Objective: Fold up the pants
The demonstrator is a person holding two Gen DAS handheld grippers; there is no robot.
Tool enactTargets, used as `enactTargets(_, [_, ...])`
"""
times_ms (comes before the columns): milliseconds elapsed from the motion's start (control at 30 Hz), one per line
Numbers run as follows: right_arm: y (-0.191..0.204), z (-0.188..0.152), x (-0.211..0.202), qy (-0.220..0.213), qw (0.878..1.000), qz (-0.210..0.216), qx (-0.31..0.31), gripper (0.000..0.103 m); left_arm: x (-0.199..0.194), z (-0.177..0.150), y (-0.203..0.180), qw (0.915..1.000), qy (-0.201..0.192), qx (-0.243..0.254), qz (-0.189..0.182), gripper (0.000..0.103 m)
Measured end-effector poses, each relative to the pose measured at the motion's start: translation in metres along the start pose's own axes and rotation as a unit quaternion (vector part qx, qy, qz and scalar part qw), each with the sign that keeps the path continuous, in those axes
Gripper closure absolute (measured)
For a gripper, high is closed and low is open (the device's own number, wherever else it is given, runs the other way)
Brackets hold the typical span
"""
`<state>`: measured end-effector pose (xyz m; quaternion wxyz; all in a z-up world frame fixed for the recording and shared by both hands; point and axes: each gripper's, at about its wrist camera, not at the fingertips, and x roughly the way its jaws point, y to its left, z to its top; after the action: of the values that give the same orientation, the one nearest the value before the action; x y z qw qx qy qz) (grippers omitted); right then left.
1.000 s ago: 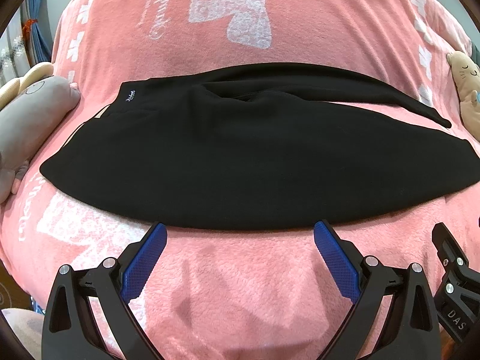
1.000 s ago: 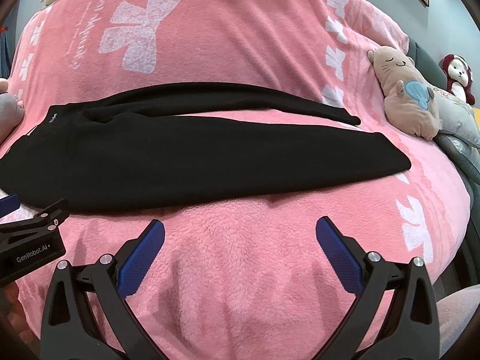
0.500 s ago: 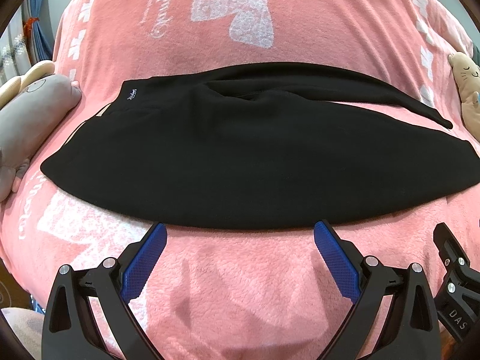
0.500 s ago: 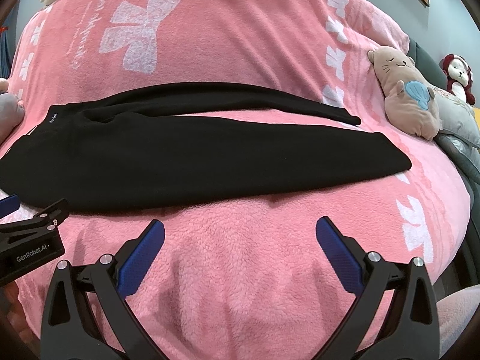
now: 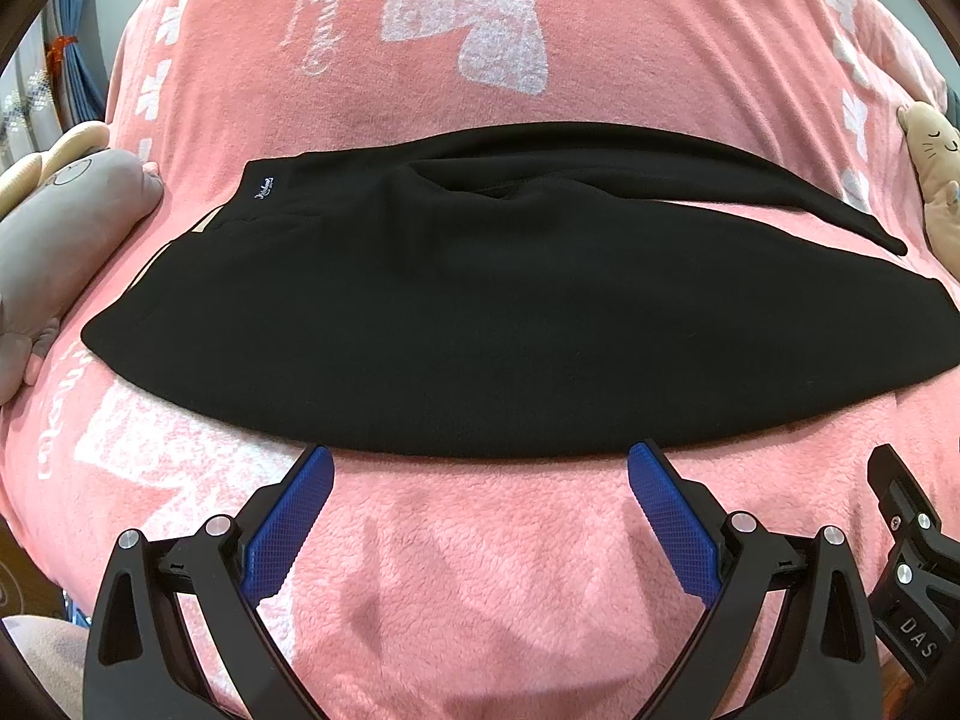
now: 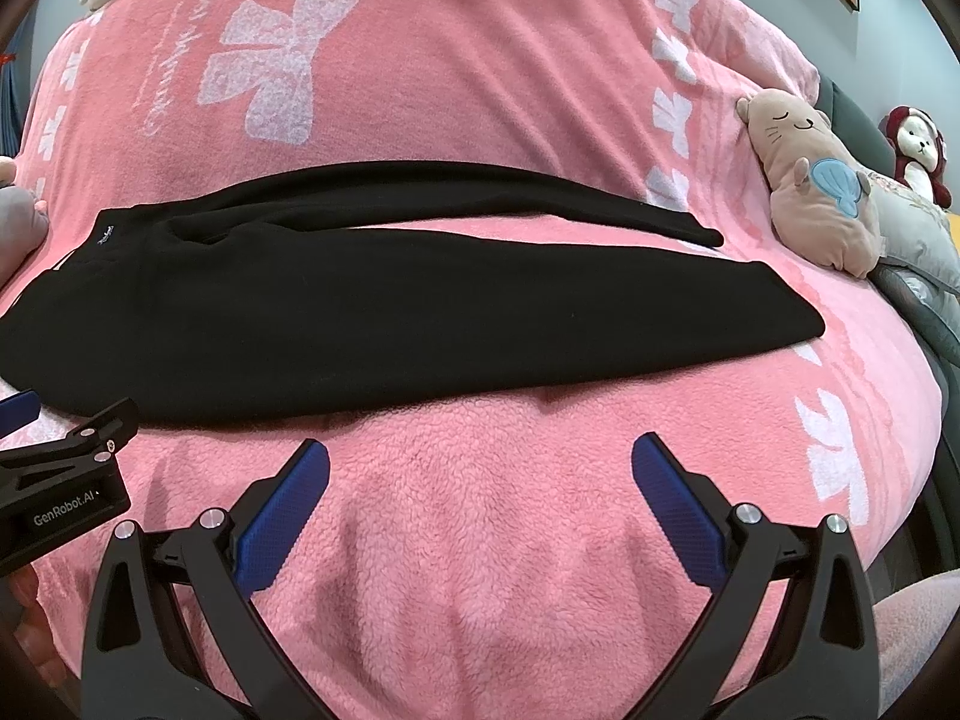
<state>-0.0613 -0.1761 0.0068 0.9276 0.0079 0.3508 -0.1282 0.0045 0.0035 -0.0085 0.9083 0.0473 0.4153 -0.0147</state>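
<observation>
The black pants [image 5: 510, 324] lie flat across the pink blanket [image 5: 480, 570], legs splayed apart, and with both the left gripper [image 5: 480, 516] and right gripper [image 6: 480, 510] hovering jaws spread just short of the near edge, a shallow pinch could catch fleece instead.

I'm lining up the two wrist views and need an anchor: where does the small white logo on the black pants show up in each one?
Left wrist: the white logo sits upper left, at the pants' far waistband corner.
Right wrist: the logo sits far left, same corner.
Shared landmark: the big white bow printed on the pink blanket.
</observation>
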Motion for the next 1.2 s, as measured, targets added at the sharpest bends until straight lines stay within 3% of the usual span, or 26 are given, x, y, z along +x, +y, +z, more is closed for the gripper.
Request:
enactTargets(333, [-0.001, 0.001, 0.004, 0.008, 1.000, 0.005, -0.001, 0.005, 0.003, -0.002, 0.002, 1.0000, 0.006, -0.004, -0.001, 0.006])
enactTargets(433, [-0.009, 0.008, 0.006, 0.028, 0.999, 0.028, 0.007, 0.005, 0.001, 0.003, 0.010, 0.9996, 0.014, -0.017, -0.016, 0.006])
enactTargets(600, [-0.040, 0.057, 0.006, 0.043, 0.997, 0.065, 0.007, 0.005, -0.007, 0.035, 0.048, 0.9936, 0.025, -0.078, -0.077, 0.006])
enactTargets(733, [-0.085, 0.119, 0.021, 0.027, 0.997, 0.076, -0.011, 0.005, -0.012, 0.080, 0.090, 0.9881, -0.010, -0.115, -0.102, 0.006])
enactTargets(800, [-0.119, 0.152, 0.042, 0.025, 0.997, 0.070, -0.009, 0.005, -0.001, 0.112, 0.117, 0.9877, -0.028, -0.110, -0.108, 0.006])
enactTargets(967, [-0.203, 0.212, 0.124, 0.040, 0.997, 0.061, 0.025, 0.006, 0.049, 0.174, 0.185, 0.9882, -0.025, -0.133, -0.070, 0.006])
enactTargets(1067, [-0.244, 0.235, 0.181, 0.059, 0.996, 0.049, 0.053, 0.008, 0.093, 0.203, 0.227, 0.9831, -0.012, -0.173, -0.059, 0.006])
enactTargets(1200, [-0.278, 0.250, 0.245, 0.089, 0.992, 0.033, 0.086, 0.011, 0.146, 0.230, 0.259, 0.9731, -0.012, -0.219, -0.070, 0.006])
